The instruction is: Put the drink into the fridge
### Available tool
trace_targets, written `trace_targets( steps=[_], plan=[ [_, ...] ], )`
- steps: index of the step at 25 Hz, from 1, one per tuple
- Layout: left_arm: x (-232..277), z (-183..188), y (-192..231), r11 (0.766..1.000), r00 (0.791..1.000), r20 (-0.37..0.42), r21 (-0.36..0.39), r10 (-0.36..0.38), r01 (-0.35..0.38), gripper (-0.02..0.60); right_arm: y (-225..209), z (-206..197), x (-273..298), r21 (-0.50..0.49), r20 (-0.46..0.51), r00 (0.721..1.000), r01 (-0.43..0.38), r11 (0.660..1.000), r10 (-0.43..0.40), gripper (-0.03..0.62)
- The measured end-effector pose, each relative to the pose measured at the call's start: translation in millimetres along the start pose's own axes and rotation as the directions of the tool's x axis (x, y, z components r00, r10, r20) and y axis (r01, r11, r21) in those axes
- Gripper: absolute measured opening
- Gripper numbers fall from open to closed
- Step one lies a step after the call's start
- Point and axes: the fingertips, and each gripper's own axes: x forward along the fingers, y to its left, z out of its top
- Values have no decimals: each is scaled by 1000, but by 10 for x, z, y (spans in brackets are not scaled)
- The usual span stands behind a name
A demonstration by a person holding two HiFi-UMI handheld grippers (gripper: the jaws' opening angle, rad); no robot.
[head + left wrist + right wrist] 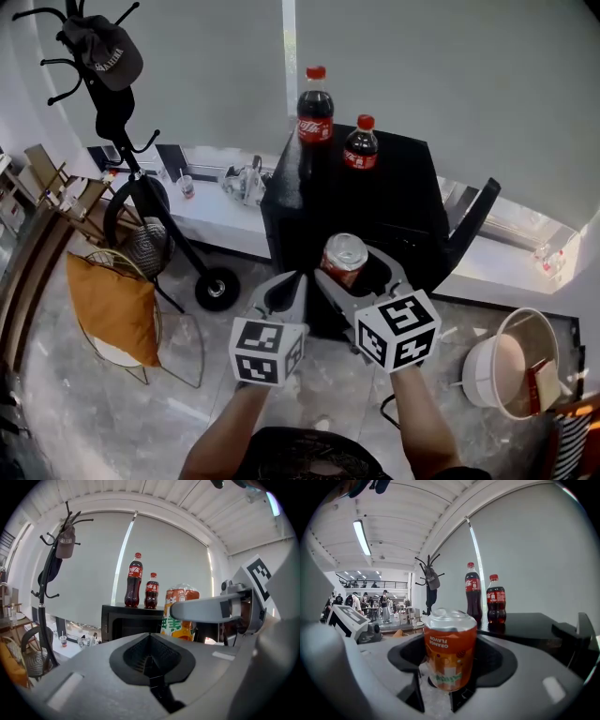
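The right gripper (357, 281) clamps an orange can (450, 649) between its jaws. The can stands upright, its silver top up, and the jaws press its sides low on the body. The left gripper (151, 661), just beside it, has its jaws closed together with nothing between them. Both are held by bare forearms in front of the black fridge (384, 202). The can is off the floor, near the fridge's front and outside it. Two cola bottles (315, 105) stand side by side on the fridge top, the taller on the left. A coat rack (127, 150) with a cap (111, 49) stands to the left.
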Motion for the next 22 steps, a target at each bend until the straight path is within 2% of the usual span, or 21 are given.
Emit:
trace_targets(
  steps=[9,22],
  plan=[
    [12,-425,119,1000,1000,-17,3,13,-13,3,65,-606,207,0,6,999,34,999,-34,324],
    [485,-892,476,1000,1000,-27,11,-9,9,3,-300,-1387,813,24,9,993,116,993,-117,324]
  ],
)
